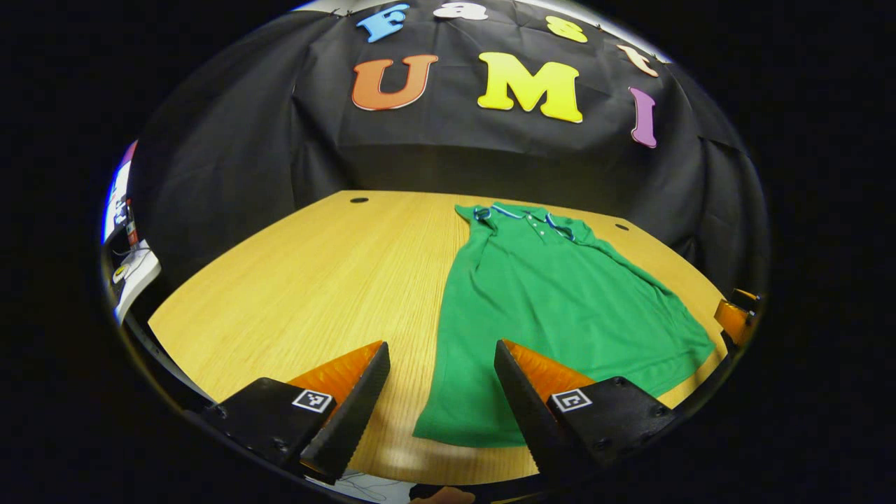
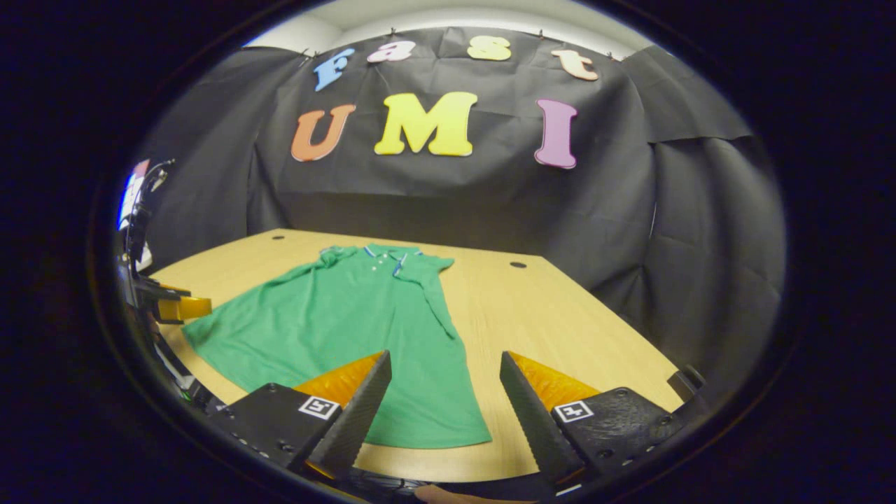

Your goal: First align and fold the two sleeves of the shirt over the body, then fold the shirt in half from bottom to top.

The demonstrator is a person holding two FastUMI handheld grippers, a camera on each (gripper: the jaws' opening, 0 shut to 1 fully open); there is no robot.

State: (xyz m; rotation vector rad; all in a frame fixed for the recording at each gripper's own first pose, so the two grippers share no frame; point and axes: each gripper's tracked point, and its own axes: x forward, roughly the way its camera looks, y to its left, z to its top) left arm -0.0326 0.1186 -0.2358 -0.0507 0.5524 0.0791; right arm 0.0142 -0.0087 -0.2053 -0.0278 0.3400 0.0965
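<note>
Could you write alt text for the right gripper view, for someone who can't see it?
A green polo shirt lies flat on a wooden table, collar toward the far black cloth wall and both sleeves already folded in. The right gripper hovers open over the shirt's near hem, with the left gripper at the table's left edge.

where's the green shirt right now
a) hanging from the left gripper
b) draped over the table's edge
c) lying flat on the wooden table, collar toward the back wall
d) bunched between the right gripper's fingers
c: the green shirt lies spread on the table, collar at the far end, with both the left gripper and right gripper open above its near hem.
</note>
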